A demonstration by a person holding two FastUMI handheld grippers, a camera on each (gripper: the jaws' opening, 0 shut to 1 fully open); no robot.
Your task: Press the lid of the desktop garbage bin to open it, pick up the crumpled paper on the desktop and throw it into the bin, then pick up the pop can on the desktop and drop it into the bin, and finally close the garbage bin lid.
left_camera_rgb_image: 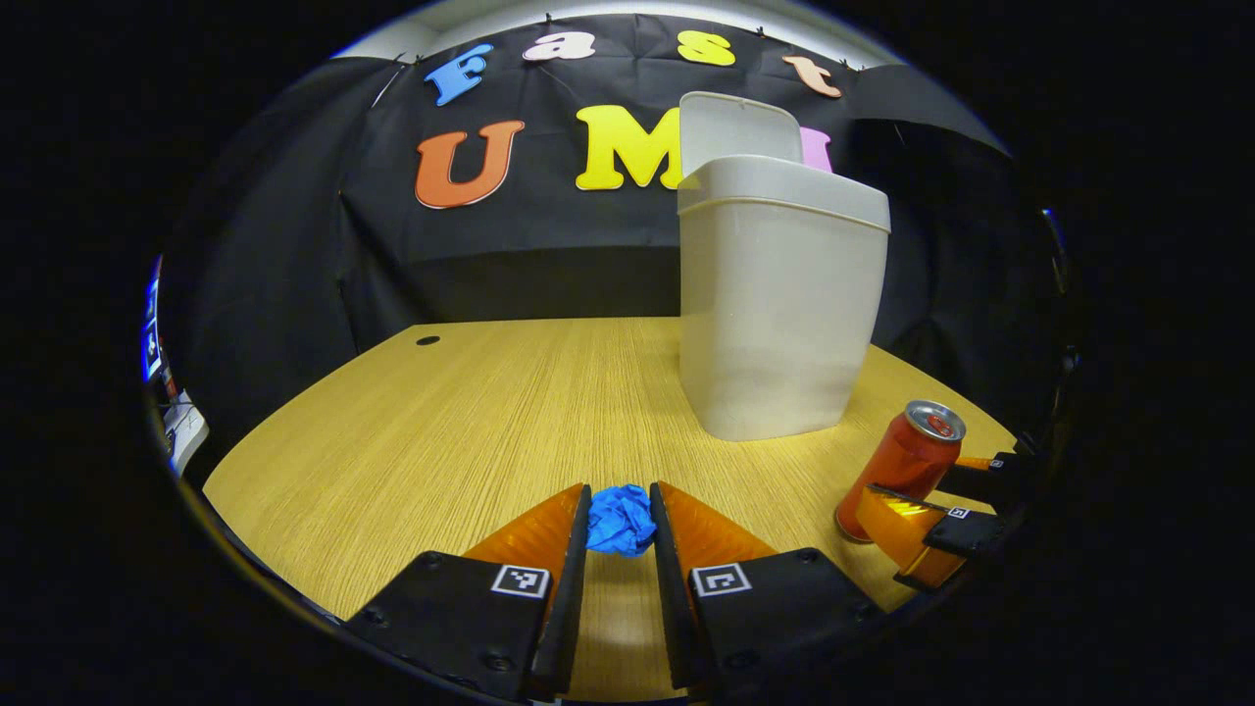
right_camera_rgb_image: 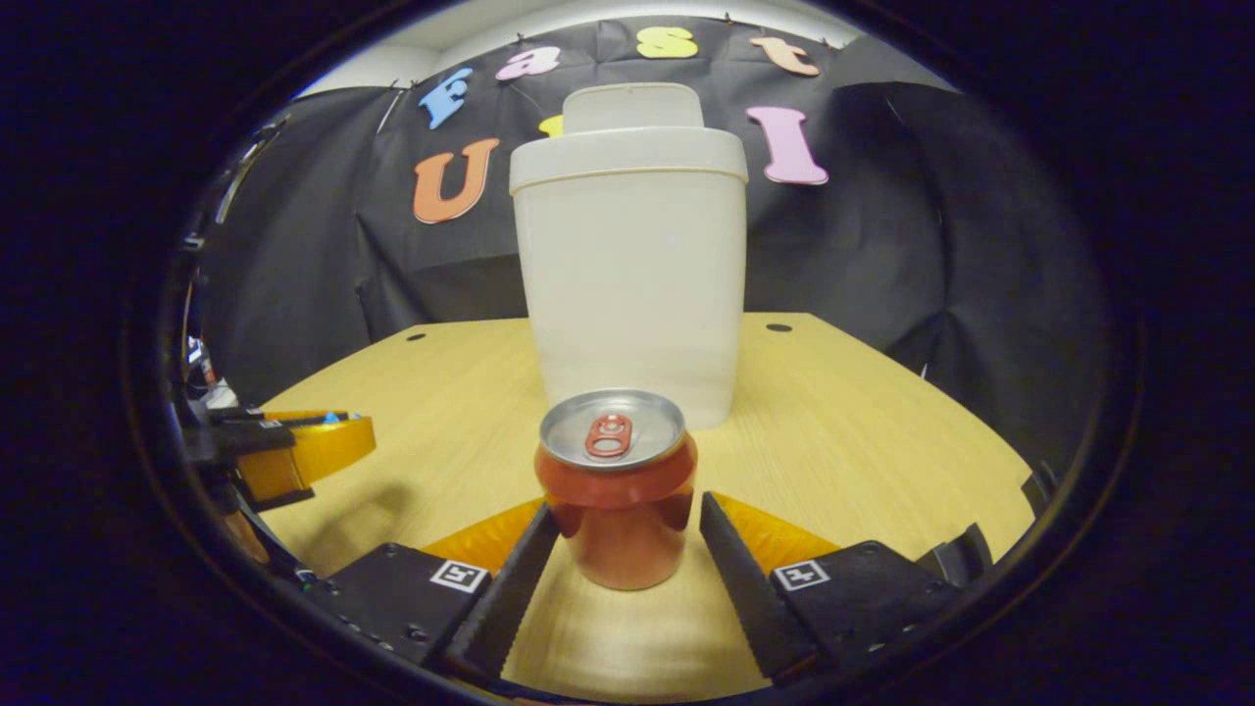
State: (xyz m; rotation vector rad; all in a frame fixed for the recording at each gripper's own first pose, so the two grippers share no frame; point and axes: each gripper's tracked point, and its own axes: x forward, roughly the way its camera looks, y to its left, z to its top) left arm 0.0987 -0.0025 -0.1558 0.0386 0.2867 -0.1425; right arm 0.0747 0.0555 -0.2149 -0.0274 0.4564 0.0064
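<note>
Bin (left_camera_rgb_image: 779, 314) stands upright mid-desk toward the back edge, lid (left_camera_rgb_image: 737, 126) flipped up and open. Crumpled paper (left_camera_rgb_image: 621, 520), blue, sits nearer the front edge, pinched between the left gripper (left_camera_rgb_image: 621, 518) fingers: both fingers press its sides, so the claw is clenched on it. Can't tell if the paper is lifted off the desk (left_camera_rgb_image: 461, 422) or still touching.

Can (right_camera_rgb_image: 616, 487) stands upright in front of the bin, just apart from it, toward the front right of the desk. Right gripper (right_camera_rgb_image: 620, 525) straddles the can: fingers either side with a visible gap on the right side, so released, not gripping.

In the right gripper view the left gripper (right_camera_rgb_image: 319, 446) is low at the left edge. Two small dark holes near the desk's back edge.
</note>
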